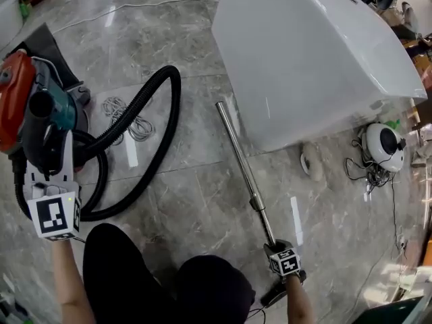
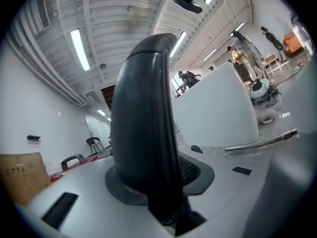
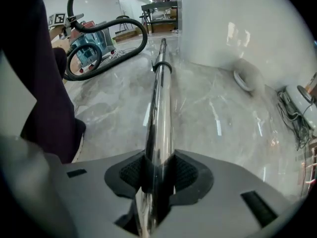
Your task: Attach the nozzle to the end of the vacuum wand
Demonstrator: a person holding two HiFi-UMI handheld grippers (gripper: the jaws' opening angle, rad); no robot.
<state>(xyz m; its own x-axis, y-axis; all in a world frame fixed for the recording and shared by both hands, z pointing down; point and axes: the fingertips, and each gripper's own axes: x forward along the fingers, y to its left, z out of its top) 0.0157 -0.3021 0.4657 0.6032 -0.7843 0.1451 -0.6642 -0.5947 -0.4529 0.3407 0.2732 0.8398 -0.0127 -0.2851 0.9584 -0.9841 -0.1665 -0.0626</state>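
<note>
At lower right, the right gripper (image 3: 157, 175) fingers clamp the wand (image 1: 240, 155), steadying it low over the floor (image 1: 175, 181). The left gripper (image 2: 148, 182) fingers grip a black curved tube (image 2: 143, 123), probably the hose end, held ready.

The vacuum wand (image 3: 161, 98) in my right gripper (image 3: 157, 185) was mirror-bright chrome metal, smooth enough to carry reflections. It was clamped by black pads (image 3: 190, 175) with a fine gridded texture, set in matt grey plastic. In my left gripper (image 2: 148, 197) the curved black piece (image 2: 143, 123) looked like smooth plastic with a soft sheen, the hose (image 1: 152, 113) was duller black, and the floor (image 1: 182, 181) was polished, veined grey stone, glossy under light streaks, next to a big white shell (image 1: 310, 52), smooth and shiny.
</note>
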